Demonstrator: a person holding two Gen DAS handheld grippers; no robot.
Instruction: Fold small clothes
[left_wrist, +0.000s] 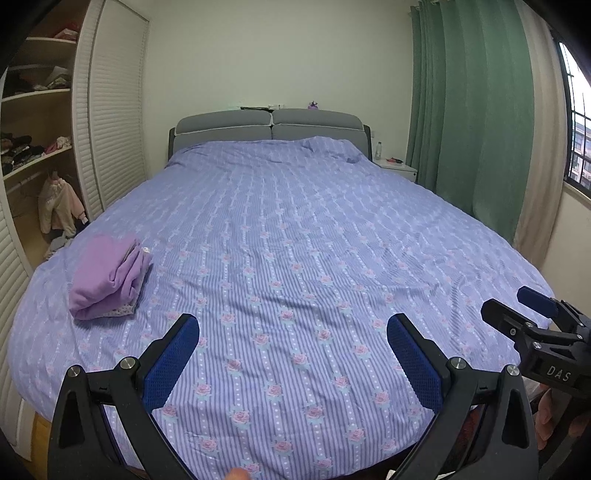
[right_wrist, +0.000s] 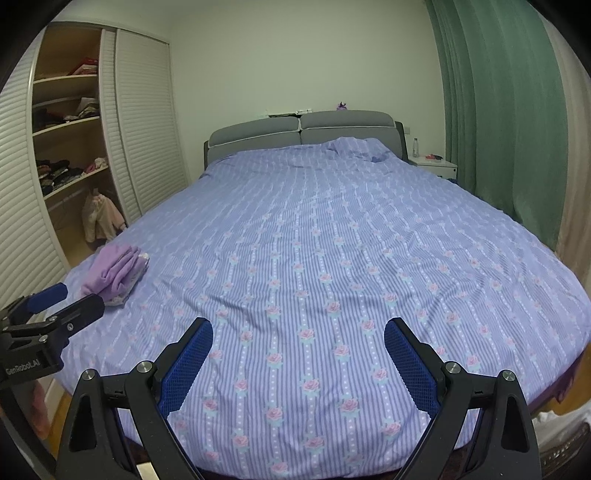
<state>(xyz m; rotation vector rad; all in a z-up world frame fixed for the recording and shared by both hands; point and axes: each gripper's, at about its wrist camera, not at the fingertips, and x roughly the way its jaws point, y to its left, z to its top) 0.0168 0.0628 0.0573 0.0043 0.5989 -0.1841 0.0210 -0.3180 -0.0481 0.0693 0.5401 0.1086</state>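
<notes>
Two claws hover above the near edge of a bed (left_wrist: 295, 229) covered by a lilac striped quilt printed with pink roses. Left claw (left_wrist: 293, 332): jaws spread wide, blue-padded fingers (left_wrist: 173, 362) holding nothing; its body, seen from the right wrist view, bears the white lettering "GenRobot.AI". Right claw (right_wrist: 298, 334): jaws likewise spread wide and empty; its body, seen from the left wrist view, carries the letters "DAS".

Folded purple clothes (left_wrist: 109, 277) lie in a small stack near the bed's front left corner, close to the left edge, with a dotted white fabric showing at the bottom of the stack. Both claws are well apart from the stack.

Open wardrobe (left_wrist: 37, 122) beyond the bed's left edge: shelves hold piles of dark and pink garments, and a pale jacket (left_wrist: 59, 210) hangs below them. White nightstand (left_wrist: 397, 168) beside the bed's far right corner: a clear bottle (left_wrist: 378, 149) stands on it, with a small red object that is too small to identify. Green curtain (left_wrist: 469, 110) hangs along the right wall.
</notes>
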